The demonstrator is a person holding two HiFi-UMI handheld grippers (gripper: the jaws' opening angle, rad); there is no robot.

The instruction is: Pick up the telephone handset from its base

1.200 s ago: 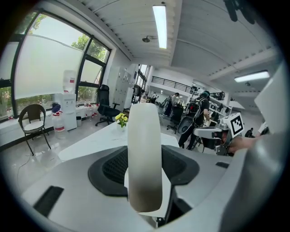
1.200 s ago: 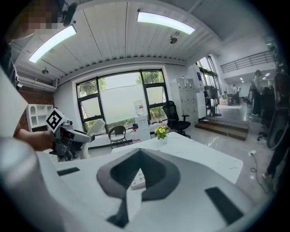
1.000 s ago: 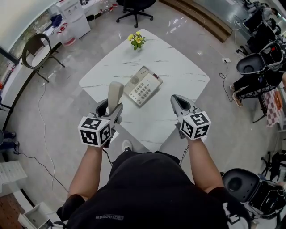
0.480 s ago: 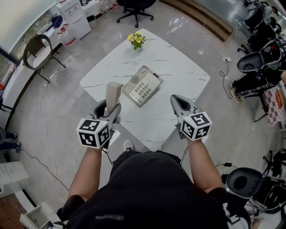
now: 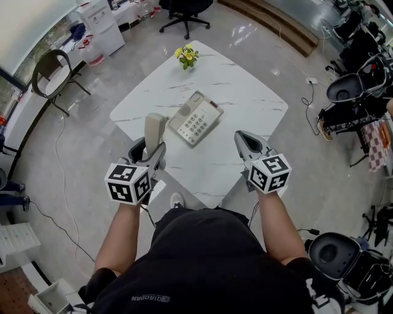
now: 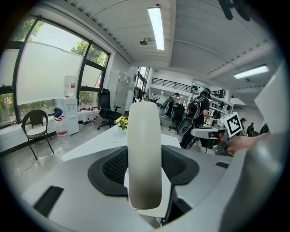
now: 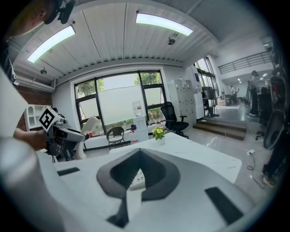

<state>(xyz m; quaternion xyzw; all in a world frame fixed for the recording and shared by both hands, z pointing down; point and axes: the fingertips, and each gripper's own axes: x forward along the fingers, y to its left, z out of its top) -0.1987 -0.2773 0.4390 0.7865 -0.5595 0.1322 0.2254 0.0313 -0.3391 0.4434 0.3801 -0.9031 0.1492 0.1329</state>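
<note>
The beige telephone handset [image 5: 155, 127] stands nearly upright off its base, with my left gripper [image 5: 149, 150] shut on its lower end. In the left gripper view the handset [image 6: 144, 149] fills the middle between the dark pads [image 6: 108, 166]. The phone base [image 5: 195, 118], with its keypad and empty cradle, lies on the white marble table [image 5: 245, 101] just right of the handset. My right gripper [image 5: 246, 142] hovers over the table's near right part, shut and empty. Through the right gripper's [image 7: 136, 181] pads a bit of the keypad [image 7: 137, 177] shows.
A small vase of yellow flowers [image 5: 186, 54] stands at the table's far corner. A brown chair [image 5: 52, 68] is on the floor to the left and a black office chair [image 5: 184, 11] beyond the table. Cables run across the floor at right.
My left gripper has drifted slightly left and towards me with the handset. The right gripper has stayed in place.
</note>
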